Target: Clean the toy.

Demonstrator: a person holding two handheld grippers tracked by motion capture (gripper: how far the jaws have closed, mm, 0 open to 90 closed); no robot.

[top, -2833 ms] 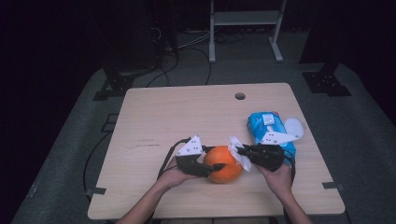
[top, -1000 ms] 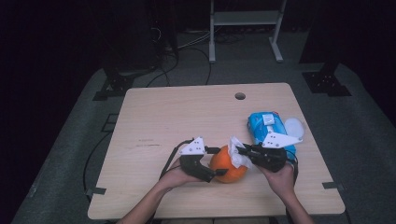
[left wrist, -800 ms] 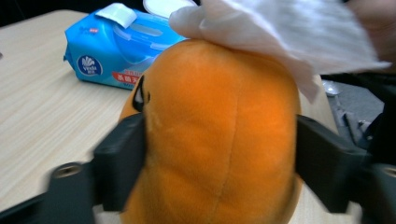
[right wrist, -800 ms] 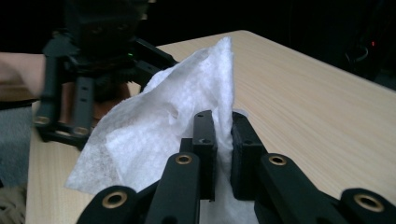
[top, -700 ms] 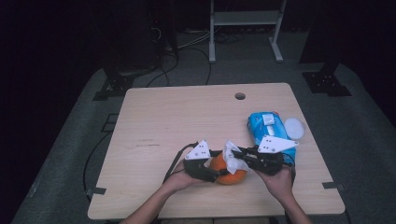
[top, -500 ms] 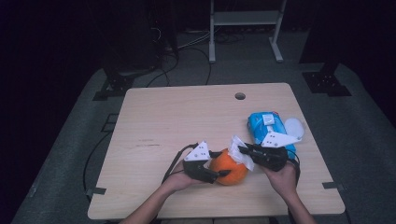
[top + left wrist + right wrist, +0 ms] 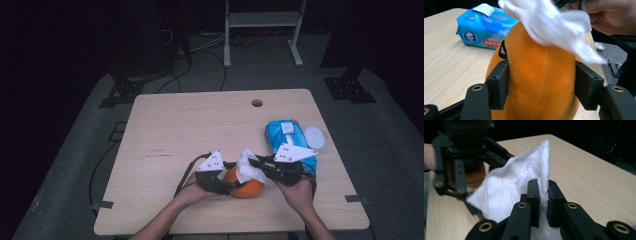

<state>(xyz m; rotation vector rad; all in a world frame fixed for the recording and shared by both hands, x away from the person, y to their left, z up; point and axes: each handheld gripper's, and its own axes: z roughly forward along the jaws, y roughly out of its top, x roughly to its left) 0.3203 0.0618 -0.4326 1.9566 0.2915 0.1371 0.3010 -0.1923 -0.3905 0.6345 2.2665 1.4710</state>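
I am seated at a pale wooden table (image 7: 200, 125), holding a two-jaw gripper in each hand near its front edge. My left gripper (image 7: 541, 82) has just been closing, and its two black pads now press against both sides of an orange plush toy (image 7: 539, 82), gripping it around its soft middle; a dark stitched mark shows on the toy's upper left side in the left gripper view. From above, the toy (image 7: 245, 186) sits on the table between my two hands, with my left gripper (image 7: 222, 181) on its left side. My right gripper (image 7: 543, 195) is clenched tight on a white wet wipe (image 7: 509, 187), pinching a fold of it between its jaws; the rest of the wipe fans out loosely ahead of the jaws. In the high view my right gripper (image 7: 257, 164) holds the wipe (image 7: 248, 167) against the top of the toy, and the left gripper view shows the wipe (image 7: 549, 22) draped over the toy's upper part. Behind my right hand (image 7: 300, 192) lies a blue pack of wet wipes (image 7: 287, 137) with a white flap on top, and a small round white lid (image 7: 315, 137) rests just beside it on the right.
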